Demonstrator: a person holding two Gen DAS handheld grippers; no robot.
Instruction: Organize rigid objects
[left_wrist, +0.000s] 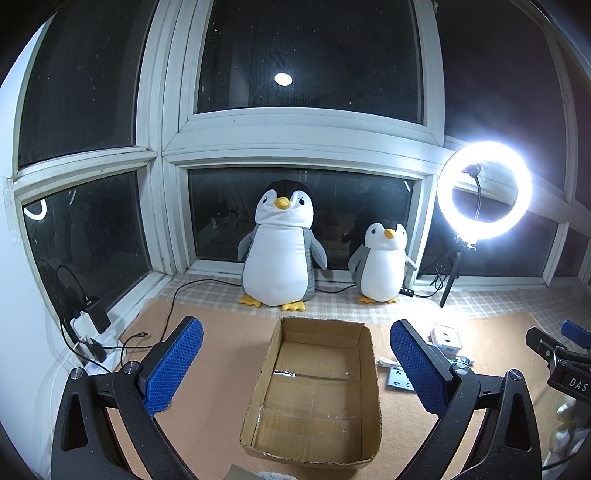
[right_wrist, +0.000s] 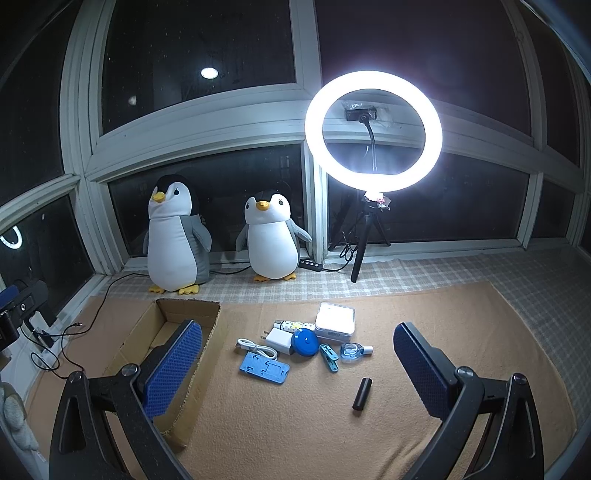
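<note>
Open brown cardboard box (left_wrist: 314, 391), bare inside

The left gripper (left_wrist: 295, 365) hangs with its blue-padded jaws spread wide over an empty open cardboard box (left_wrist: 365, 398) on a tan mat (left_wrist: 207, 417), two plush penguins (left_wrist: 279, 245) and a lit ring light (left_wrist: 484, 190) standing beyond against the dark window.
</note>
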